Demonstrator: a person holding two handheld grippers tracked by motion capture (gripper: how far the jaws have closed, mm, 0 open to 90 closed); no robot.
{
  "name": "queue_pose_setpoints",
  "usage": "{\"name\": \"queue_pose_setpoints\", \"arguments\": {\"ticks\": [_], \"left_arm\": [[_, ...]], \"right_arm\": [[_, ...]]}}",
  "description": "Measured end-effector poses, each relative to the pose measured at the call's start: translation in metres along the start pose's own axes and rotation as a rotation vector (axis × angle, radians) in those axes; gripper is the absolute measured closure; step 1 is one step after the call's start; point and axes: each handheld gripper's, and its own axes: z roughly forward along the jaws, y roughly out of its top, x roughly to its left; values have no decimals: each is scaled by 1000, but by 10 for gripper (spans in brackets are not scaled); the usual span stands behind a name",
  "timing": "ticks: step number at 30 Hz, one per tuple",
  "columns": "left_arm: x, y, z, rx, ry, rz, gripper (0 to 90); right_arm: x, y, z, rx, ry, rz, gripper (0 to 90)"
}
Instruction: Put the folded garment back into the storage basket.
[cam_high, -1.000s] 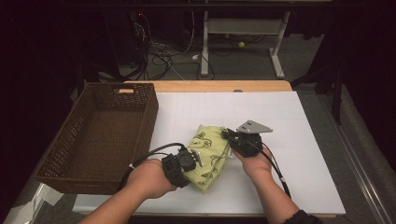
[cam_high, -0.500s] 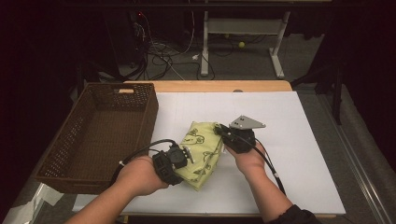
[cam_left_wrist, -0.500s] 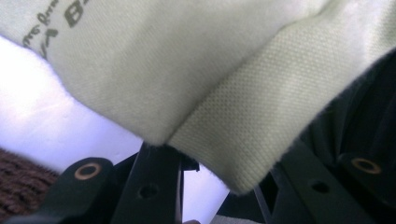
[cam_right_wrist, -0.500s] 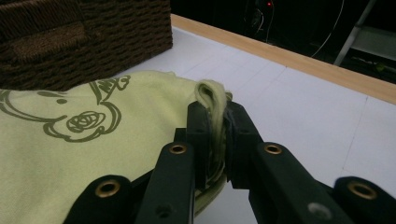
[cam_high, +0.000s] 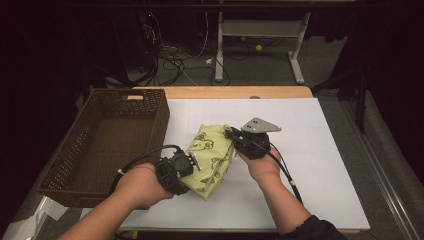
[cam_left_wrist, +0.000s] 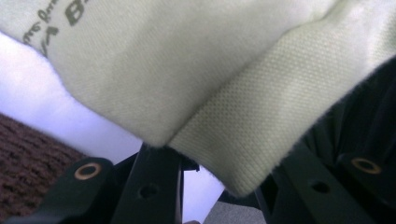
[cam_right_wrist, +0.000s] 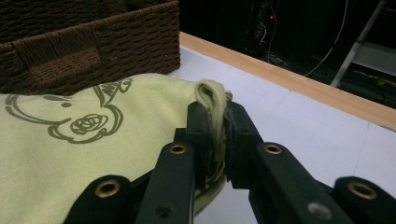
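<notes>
Two grippers (cam_high: 187, 164) (cam_high: 231, 133), folded garment (cam_high: 210, 157) pinched between

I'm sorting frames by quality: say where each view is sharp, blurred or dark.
High view: white table brightly lit, background dark. Left gripper view: yellow-green garment close, soft-focused. Right gripper view: the cloth pinched in the right gripper is sharp; basket slightly soft.

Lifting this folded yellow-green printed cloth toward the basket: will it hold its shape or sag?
Probably sags: the folded yellow-green printed cloth is soft knit, and its edge bunches between the right tongs. Likely light, since pinches at two ends carry it. The left tongs grip a ribbed hem, so slipping seems unlikely.
</notes>
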Motion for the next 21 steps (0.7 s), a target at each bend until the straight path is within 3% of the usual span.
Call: {"name": "queue_pose_setpoints", "arguments": {"ticks": [12, 21], "left_arm": [[15, -24, -8, -27, -17, -48, 745], [19, -29, -21, -18, -6, -48, 745]], "right_arm": [[16, 9, 12, -3, 24, -24, 836], [21, 23, 17, -20, 37, -28, 836]]}}
